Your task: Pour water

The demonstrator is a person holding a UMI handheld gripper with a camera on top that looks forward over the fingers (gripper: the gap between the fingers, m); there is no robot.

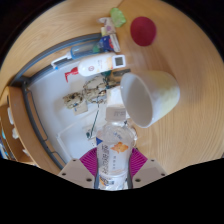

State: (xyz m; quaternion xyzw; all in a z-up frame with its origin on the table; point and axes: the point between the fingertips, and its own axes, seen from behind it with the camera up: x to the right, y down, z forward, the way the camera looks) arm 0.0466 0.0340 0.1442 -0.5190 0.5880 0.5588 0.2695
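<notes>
Here, bottle [115, 150] in jaws, cup [151, 96] beyond, wooden table [190, 50].

**Bottle tipped toward cup**

Clear plastic bottle [116, 150] with orange-and-white label, clamped between the gripper [112, 162] pads, neck pointing ahead. Just beyond, pale yellow-green cup [152, 95] tilted on its side, white mouth facing the bottle.

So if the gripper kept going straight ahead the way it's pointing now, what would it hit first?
Probably the white cup, tipped on its side just beyond the water bottle that the gripper holds between its fingers. Depth is hard to judge.
</notes>
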